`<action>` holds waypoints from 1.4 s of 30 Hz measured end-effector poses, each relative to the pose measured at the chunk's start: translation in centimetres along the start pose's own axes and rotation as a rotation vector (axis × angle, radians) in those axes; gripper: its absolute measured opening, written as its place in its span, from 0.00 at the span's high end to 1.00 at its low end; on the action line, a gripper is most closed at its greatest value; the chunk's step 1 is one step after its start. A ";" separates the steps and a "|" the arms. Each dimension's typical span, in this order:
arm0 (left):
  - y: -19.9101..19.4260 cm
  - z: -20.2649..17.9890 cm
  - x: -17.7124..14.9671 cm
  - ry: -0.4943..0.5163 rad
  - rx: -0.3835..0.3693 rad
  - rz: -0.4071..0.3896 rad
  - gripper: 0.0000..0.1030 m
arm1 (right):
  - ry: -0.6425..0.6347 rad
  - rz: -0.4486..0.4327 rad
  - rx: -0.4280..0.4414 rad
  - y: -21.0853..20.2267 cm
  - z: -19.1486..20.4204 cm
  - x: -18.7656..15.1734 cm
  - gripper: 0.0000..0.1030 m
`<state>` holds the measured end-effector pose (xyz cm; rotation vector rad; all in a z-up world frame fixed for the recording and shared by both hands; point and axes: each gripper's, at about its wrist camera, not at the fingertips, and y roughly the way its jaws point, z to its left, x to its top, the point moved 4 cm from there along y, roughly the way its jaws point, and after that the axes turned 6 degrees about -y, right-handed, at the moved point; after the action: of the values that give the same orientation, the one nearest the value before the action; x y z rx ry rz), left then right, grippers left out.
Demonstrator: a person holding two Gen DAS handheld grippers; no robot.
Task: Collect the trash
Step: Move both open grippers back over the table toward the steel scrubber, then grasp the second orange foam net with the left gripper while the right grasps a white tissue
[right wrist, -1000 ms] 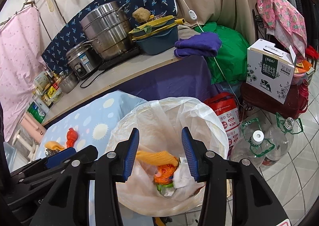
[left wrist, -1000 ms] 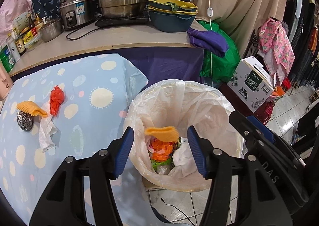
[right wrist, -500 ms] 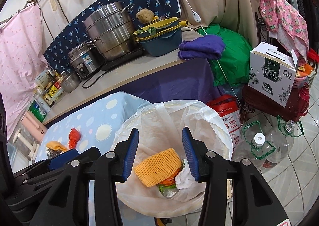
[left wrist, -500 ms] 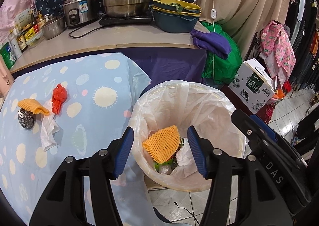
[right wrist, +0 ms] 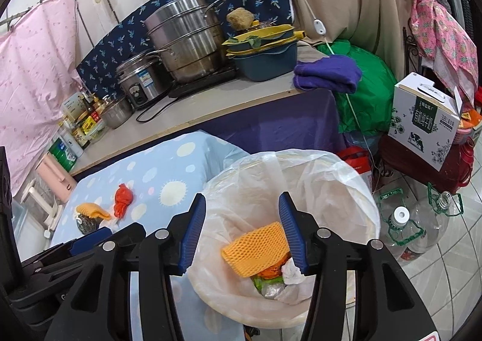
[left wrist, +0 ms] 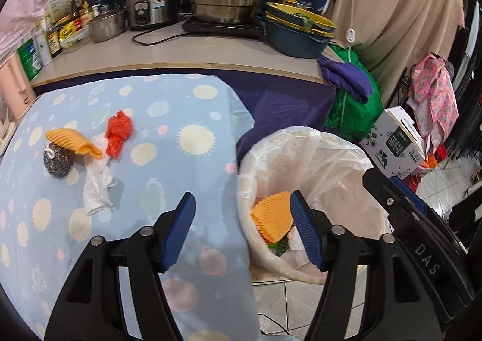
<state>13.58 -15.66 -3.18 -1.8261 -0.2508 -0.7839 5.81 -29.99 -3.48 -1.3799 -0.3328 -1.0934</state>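
Left wrist view shows the left gripper (left wrist: 241, 229) with its jaws apart and nothing between them; they have just been opening wider, above the edge where the blue spotted cloth (left wrist: 168, 118) meets the lined trash bin (left wrist: 346, 160). An orange foam net (left wrist: 272, 216) lies in the bin on top of other scraps. The right gripper (right wrist: 242, 229) hangs over the bin, its jaws also just opened further and empty.

Four pieces remain on the table: one more orange foam net (left wrist: 72, 141), one steel scrubber (left wrist: 57, 160) tucked under it, one red plastic bag (left wrist: 119, 133), and one white tissue (left wrist: 98, 187).

For the next pickup, I would take the tissue first, since it lies nearest, coming down with the jaws wide and pinching its bunched middle so no corner drags the cloth.
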 end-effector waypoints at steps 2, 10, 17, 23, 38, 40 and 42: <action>-0.3 1.5 0.1 -0.025 0.012 -0.005 0.35 | -0.014 0.005 0.010 0.3 1.1 0.0 0.49; -1.3 8.9 0.0 -0.170 0.074 -0.003 0.30 | -0.089 0.046 0.068 2.1 6.5 -0.6 0.49; -2.7 16.3 -0.3 -0.291 0.149 -0.023 0.25 | -0.162 0.099 0.142 4.3 12.3 -1.8 0.47; -3.5 22.1 -0.6 -0.389 0.202 -0.033 0.23 | -0.222 0.148 0.203 6.5 17.5 -3.2 0.42; -4.1 30.1 -0.6 -0.529 0.236 -0.064 0.17 | -0.315 0.278 0.275 13.9 26.5 -6.6 0.35; -4.0 30.4 -0.5 -0.534 0.234 -0.063 0.17 | -0.326 0.291 0.272 14.8 26.9 -7.0 0.35; -3.7 30.6 -0.3 -0.538 0.227 -0.061 0.17 | -0.332 0.305 0.274 15.4 27.1 -7.4 0.36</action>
<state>23.44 13.32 -6.76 -1.7856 -0.7154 -0.2733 24.56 -5.46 -12.14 -1.3112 -0.4765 -0.5446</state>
